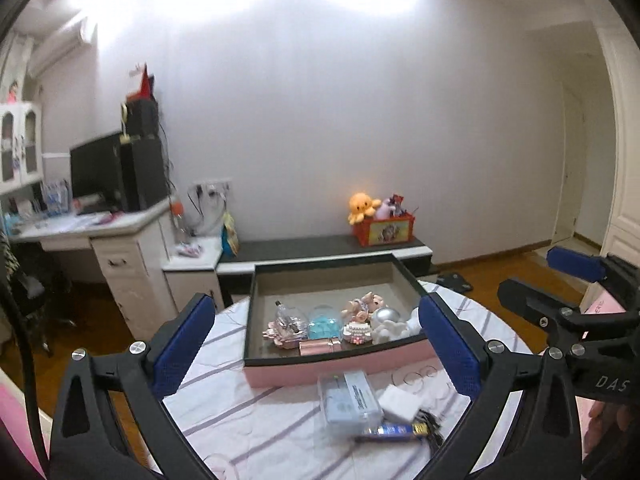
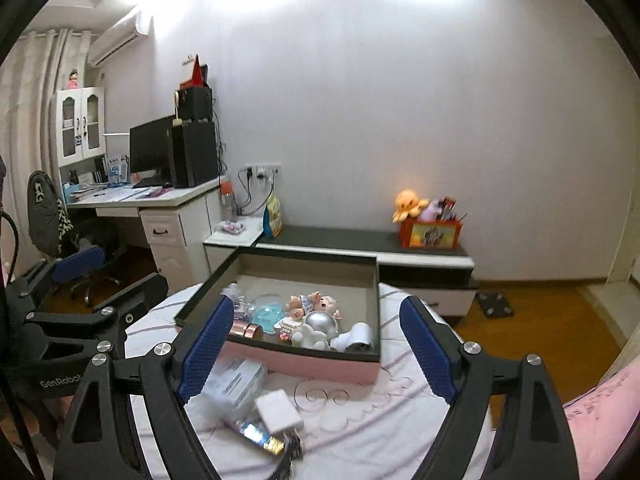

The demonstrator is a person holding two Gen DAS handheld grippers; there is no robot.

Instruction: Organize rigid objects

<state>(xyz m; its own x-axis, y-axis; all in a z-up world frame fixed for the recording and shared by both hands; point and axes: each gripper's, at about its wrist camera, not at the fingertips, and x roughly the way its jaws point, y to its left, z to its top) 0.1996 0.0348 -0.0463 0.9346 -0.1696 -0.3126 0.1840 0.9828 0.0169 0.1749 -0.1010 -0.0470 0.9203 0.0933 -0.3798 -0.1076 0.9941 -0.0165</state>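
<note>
A pink box with a dark rim (image 1: 340, 366) (image 2: 304, 362) stands on a round table with a striped cloth (image 1: 248, 420) (image 2: 380, 420). Inside lie several trinkets: a glass bottle (image 1: 286, 316), a blue dome (image 1: 323, 322) (image 2: 269, 314), a silver ball (image 1: 385, 315) (image 2: 323, 322), small dolls (image 1: 365, 304) (image 2: 316, 304) and a white figure (image 2: 310, 338). In front of the box lie a clear plastic case (image 1: 350, 398) (image 2: 236, 384), a white block (image 1: 400, 402) (image 2: 278, 410) and a blue-gold bar (image 1: 396, 429) (image 2: 260, 438). My left gripper (image 1: 318, 344) and right gripper (image 2: 318, 350) are both open and empty above the table's near side.
A low dark bench (image 1: 332, 246) (image 2: 360, 240) behind the table carries an orange toy box with a plush octopus (image 1: 382, 226) (image 2: 430, 228). A white desk with a monitor (image 1: 100, 176) (image 2: 154, 152) stands at the left. A black chair (image 2: 52, 216) is by the desk.
</note>
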